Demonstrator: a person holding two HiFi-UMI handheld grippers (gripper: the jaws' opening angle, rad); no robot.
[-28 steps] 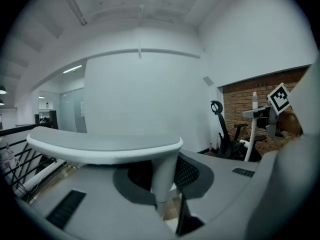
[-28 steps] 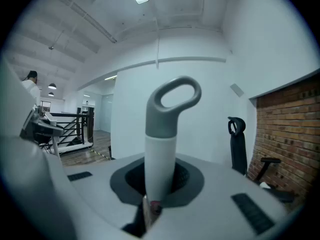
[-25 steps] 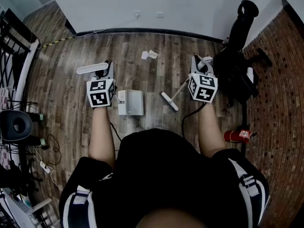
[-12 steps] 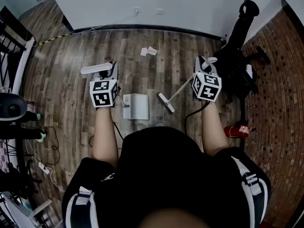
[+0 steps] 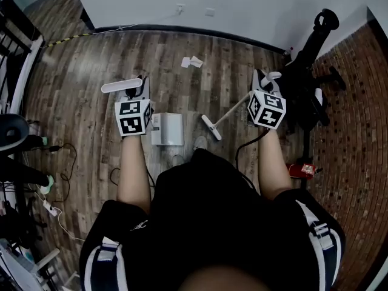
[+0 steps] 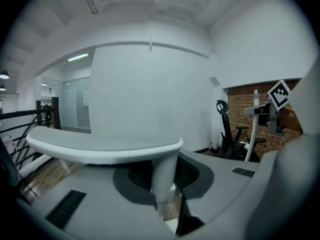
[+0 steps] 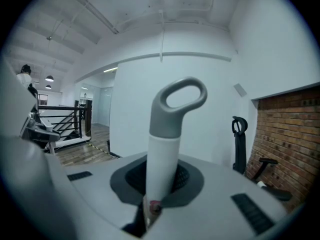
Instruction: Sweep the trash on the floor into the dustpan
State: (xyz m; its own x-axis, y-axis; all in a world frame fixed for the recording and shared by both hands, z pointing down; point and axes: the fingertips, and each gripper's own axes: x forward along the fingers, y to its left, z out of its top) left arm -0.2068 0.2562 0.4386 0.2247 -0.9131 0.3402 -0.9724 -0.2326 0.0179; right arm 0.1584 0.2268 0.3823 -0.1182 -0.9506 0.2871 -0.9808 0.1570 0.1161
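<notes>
Seen from the head view, my left gripper [image 5: 134, 90] is shut on the white dustpan's upright handle [image 5: 121, 85]. The dustpan [image 5: 168, 129] rests on the wood floor just right of it. My right gripper [image 5: 265, 80] is shut on the broom's stick [image 5: 233, 111], and the broom head [image 5: 211, 128] sits on the floor right of the dustpan. Crumpled white paper trash [image 5: 192, 61] lies farther off, near the wall. In the left gripper view the flat-topped handle [image 6: 105, 146] stands between the jaws. In the right gripper view the grey-looped broom handle [image 7: 172, 114] stands between the jaws.
A black exercise bike [image 5: 306, 77] stands close to the right of my right gripper. A red object [image 5: 301, 170] lies below it. Cables [image 5: 60, 162] and a black railing [image 5: 18, 59] line the left side. The wall skirting [image 5: 182, 32] runs behind the trash. A shoe [image 5: 200, 143] shows beside the dustpan.
The view has shifted a little and the person's feet now show by the dustpan. Both grippers keep their hold; dustpan and broom head stay close together.
</notes>
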